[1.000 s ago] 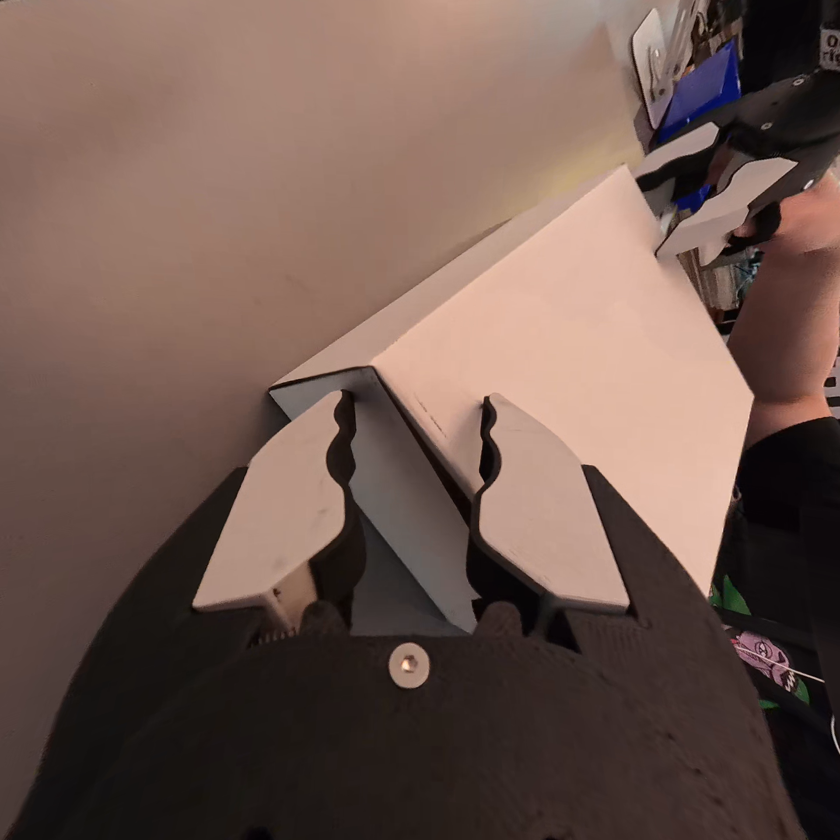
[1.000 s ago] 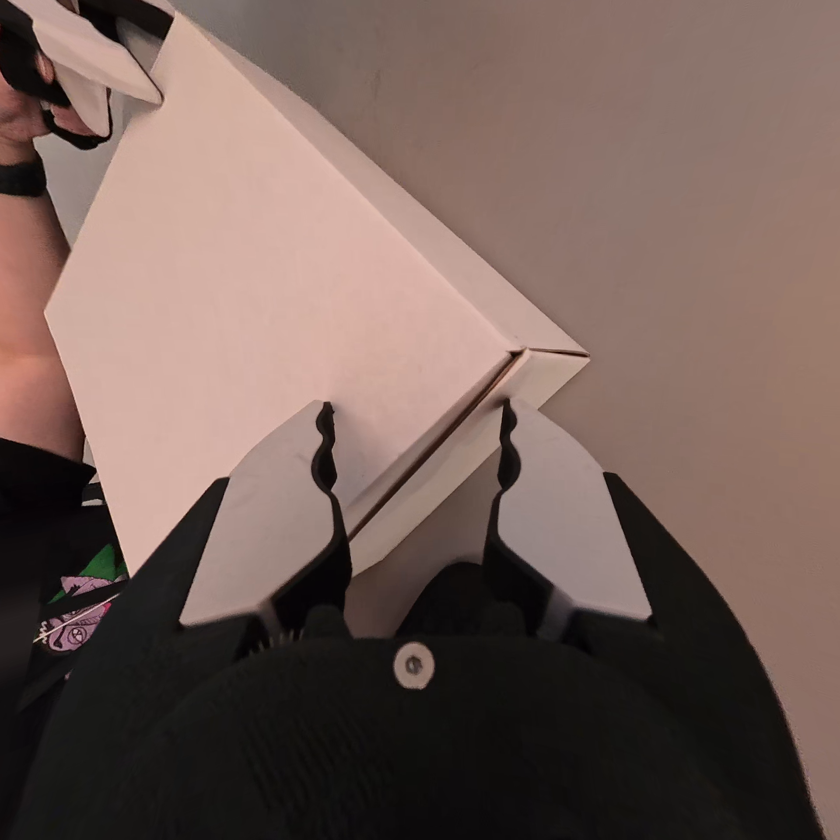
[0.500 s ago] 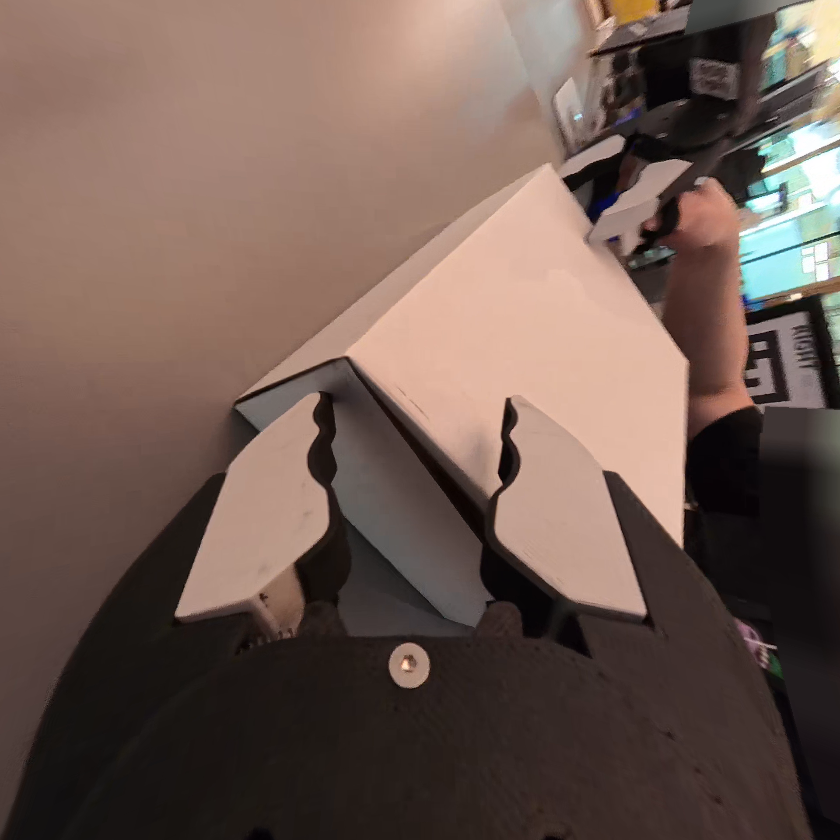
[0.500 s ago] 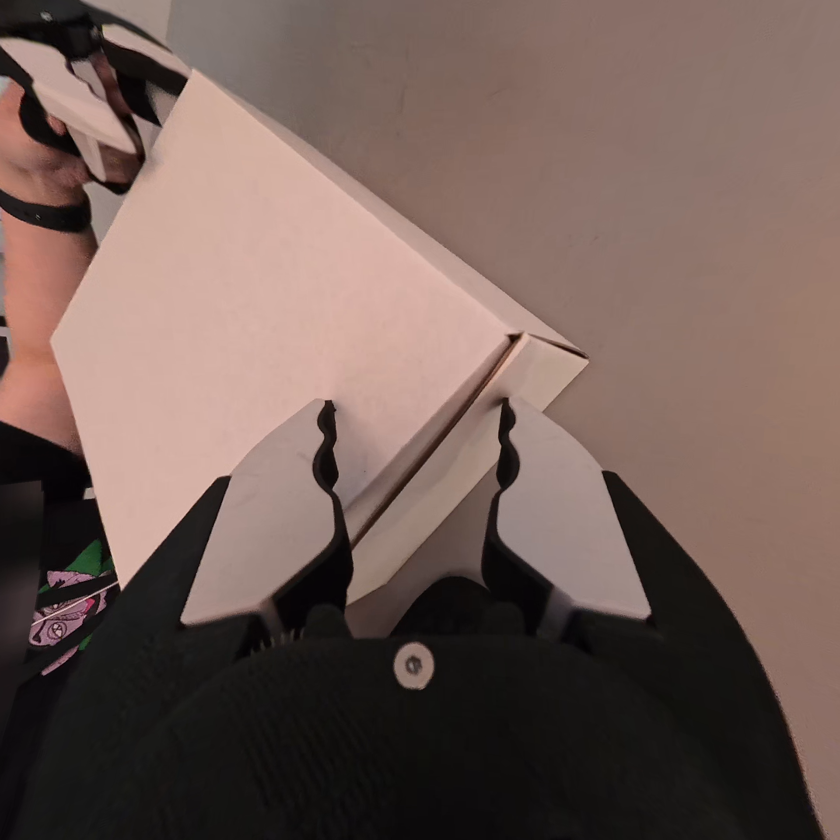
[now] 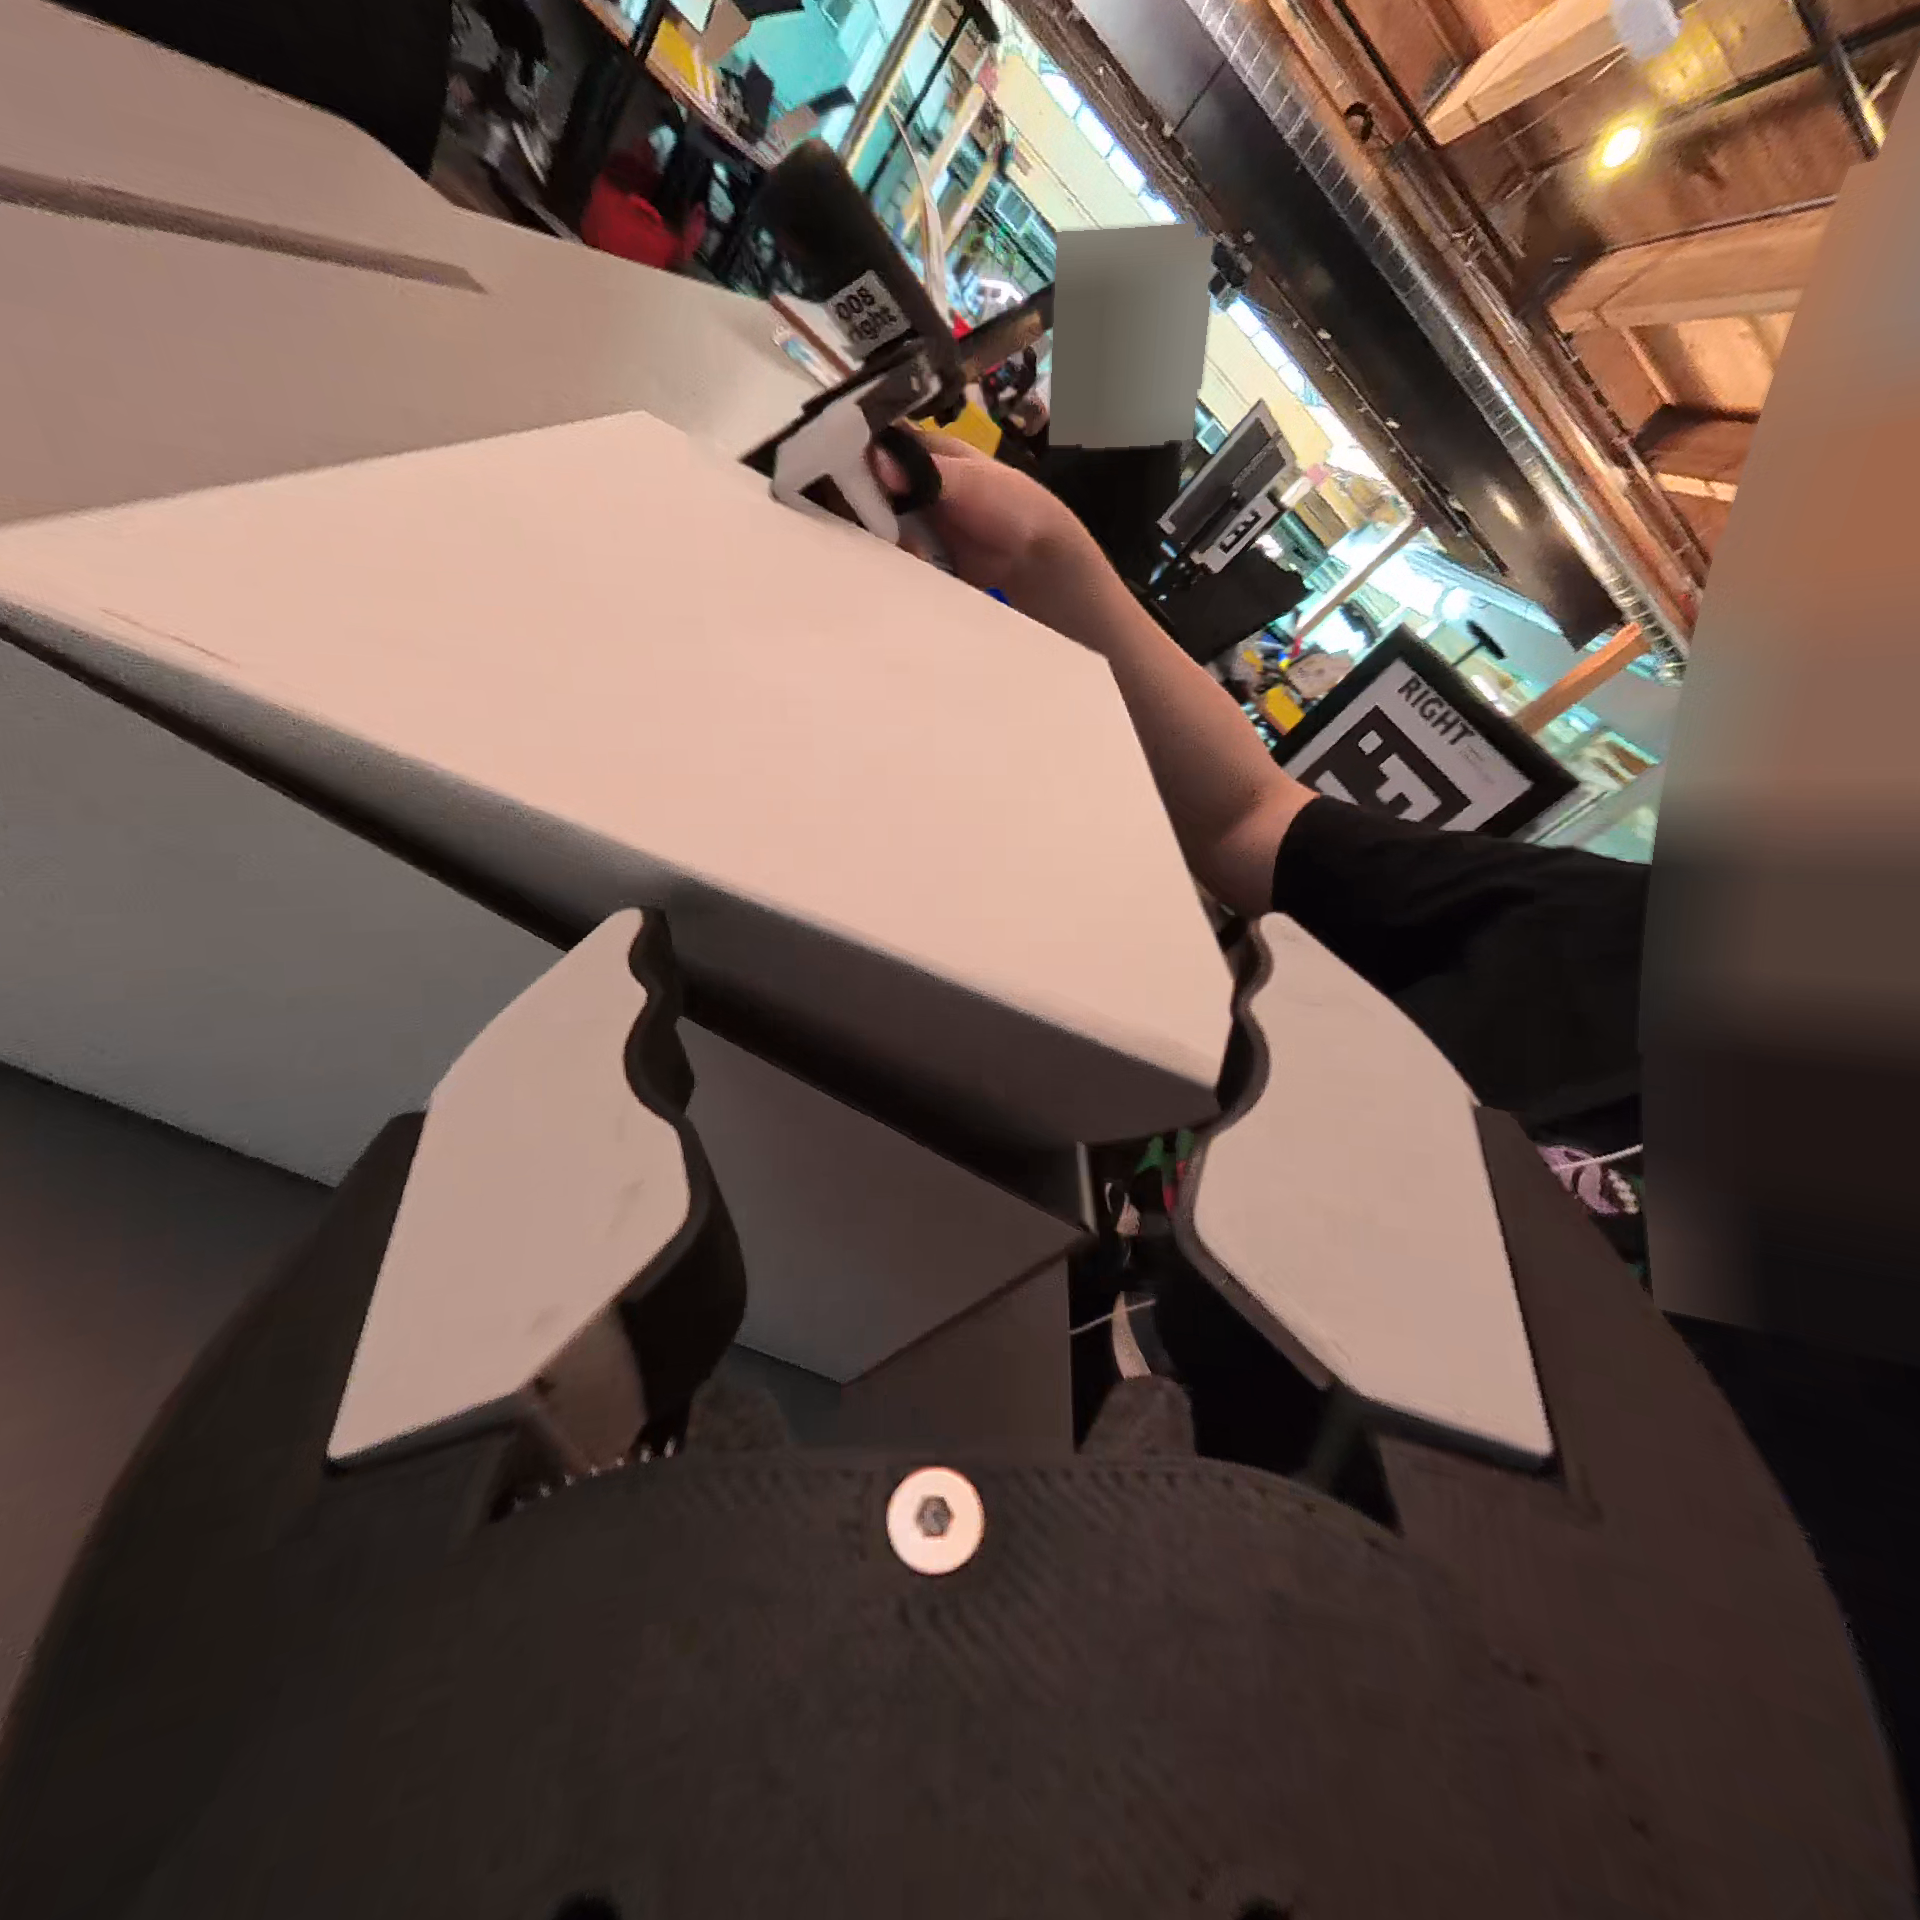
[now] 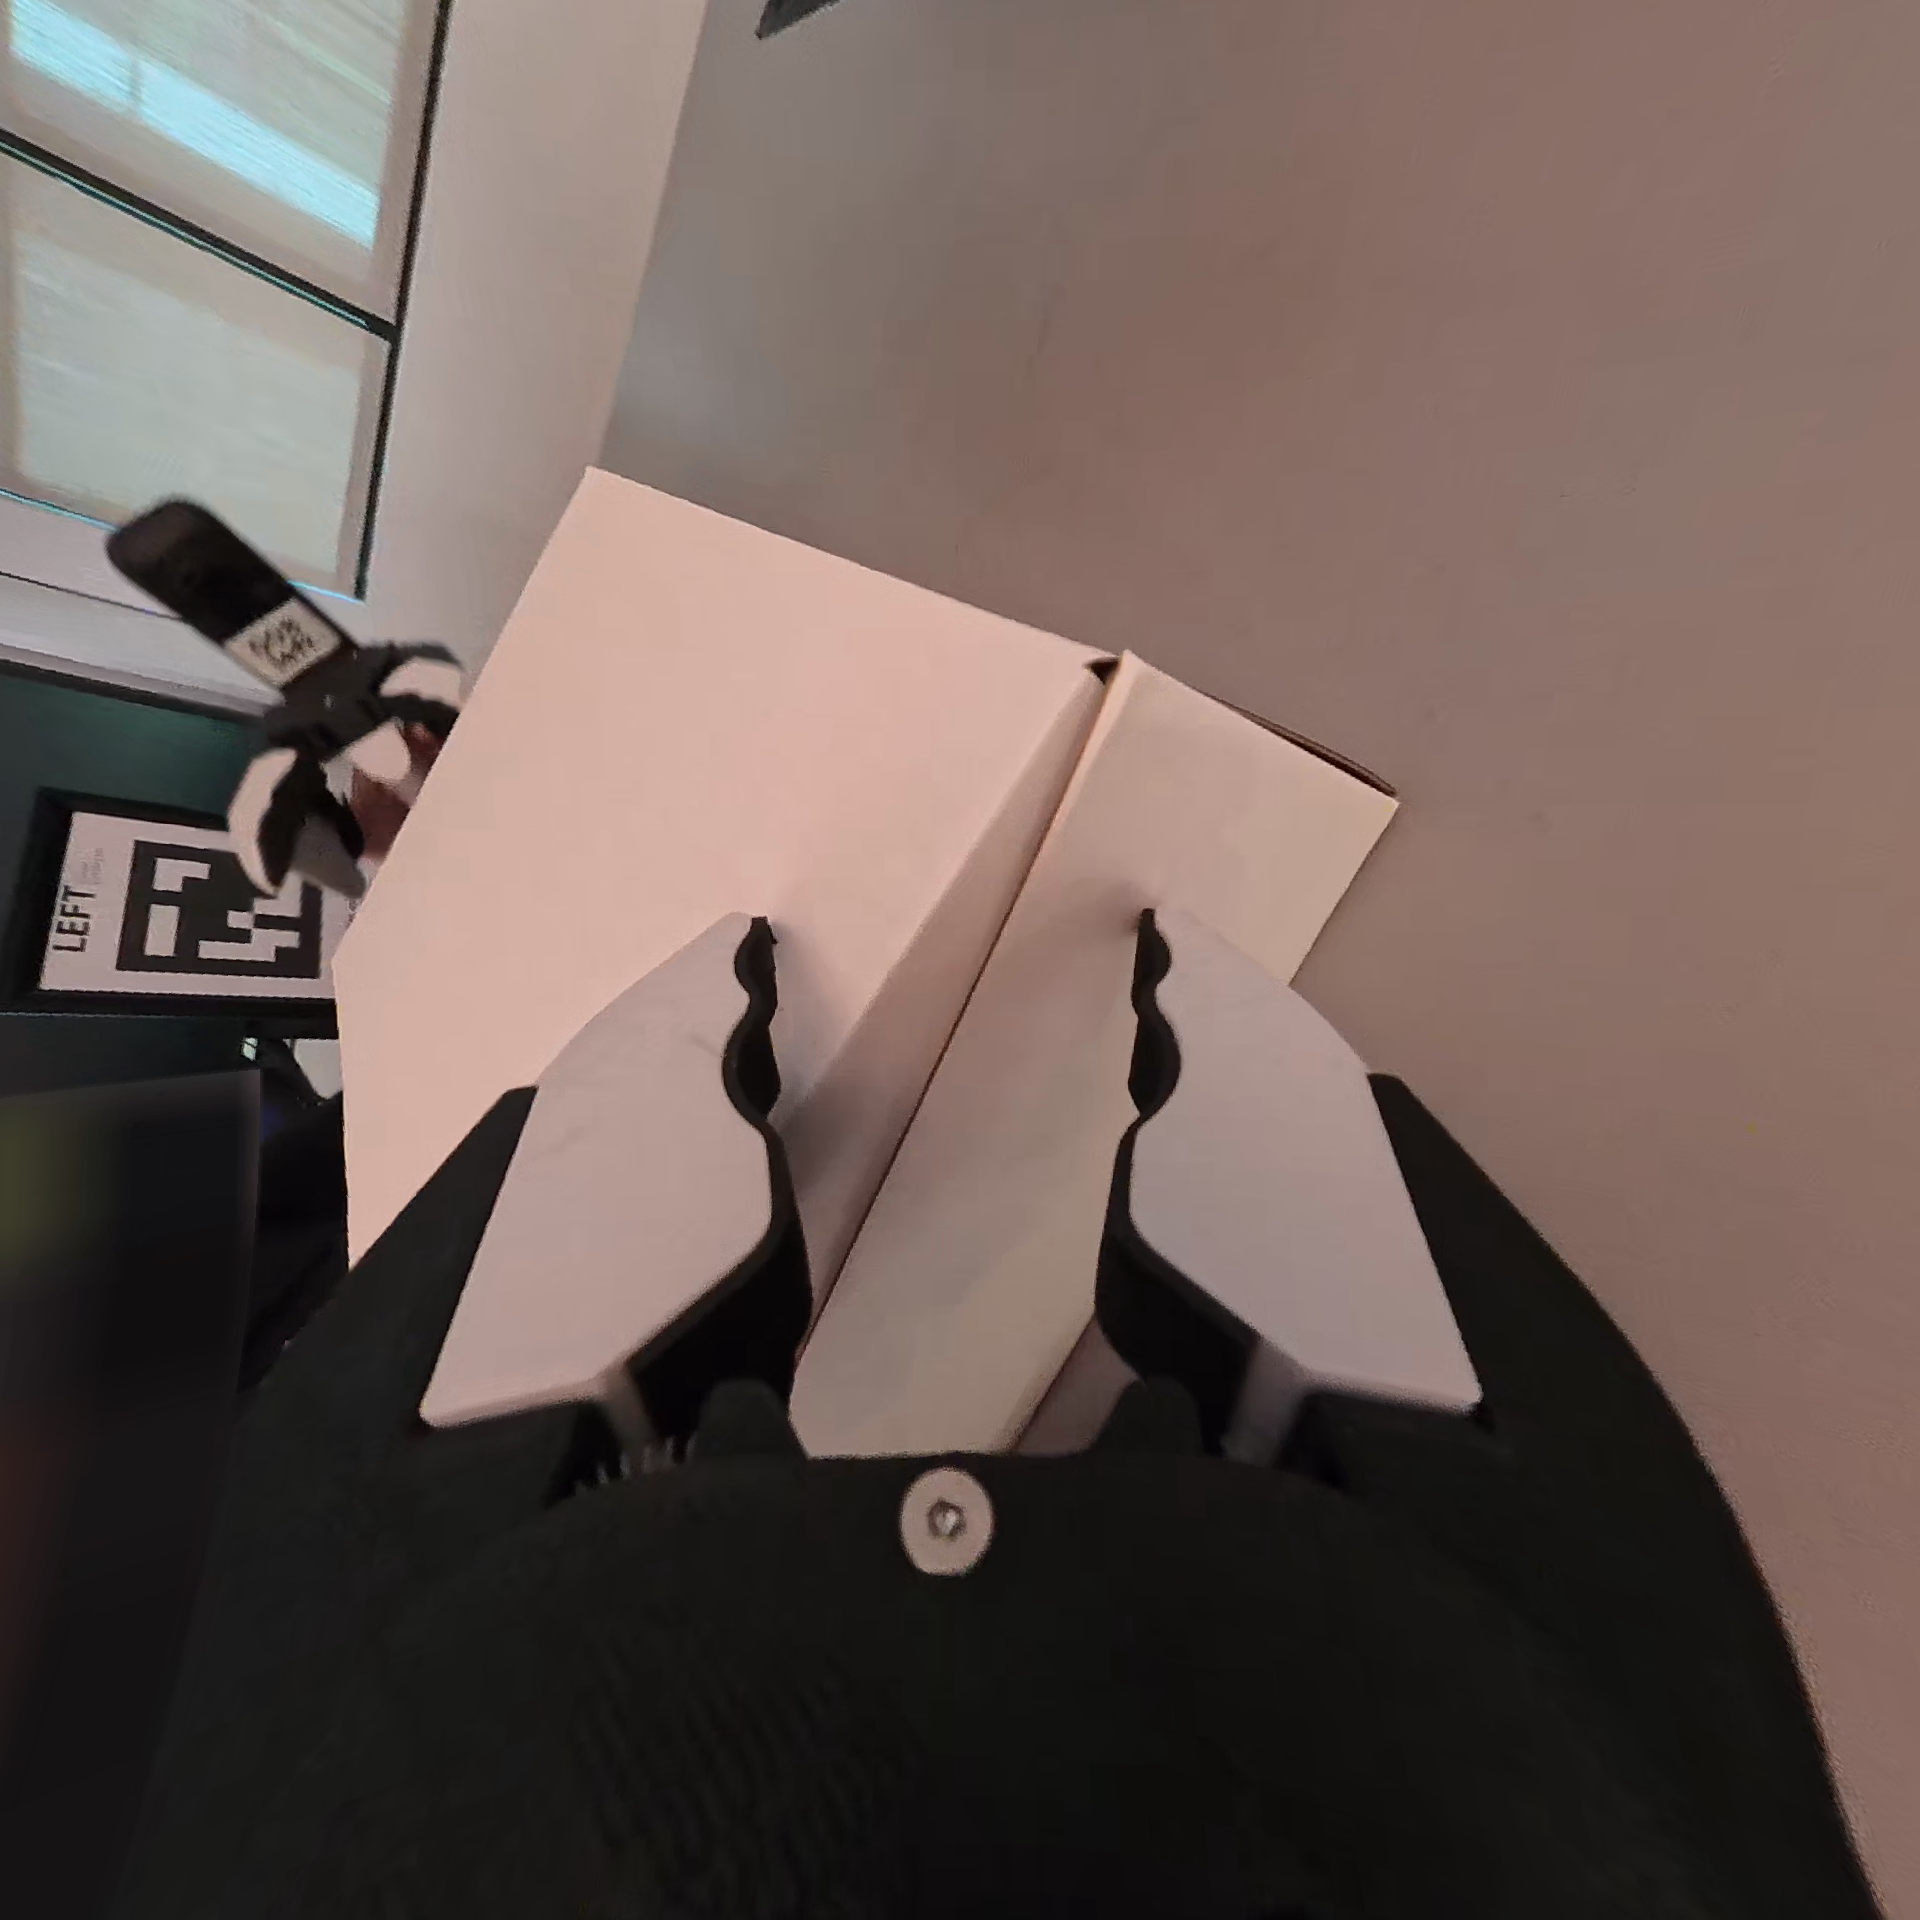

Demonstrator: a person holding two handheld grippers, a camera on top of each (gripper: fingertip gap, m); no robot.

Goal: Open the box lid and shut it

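— Fingers first: how do mine stand?

— My left gripper (image 5: 940, 1029) is spread wide around the near corner of the raised white lid (image 5: 623, 665), gripping nothing. My right gripper (image 6: 951, 1023) is spread too, straddling the seam between lid (image 6: 707, 790) and box (image 6: 1174, 894).

— What does each view add?

— Only the left view shows the gap under the lid; the right shows the box on the pale table (image 6: 1455, 416).
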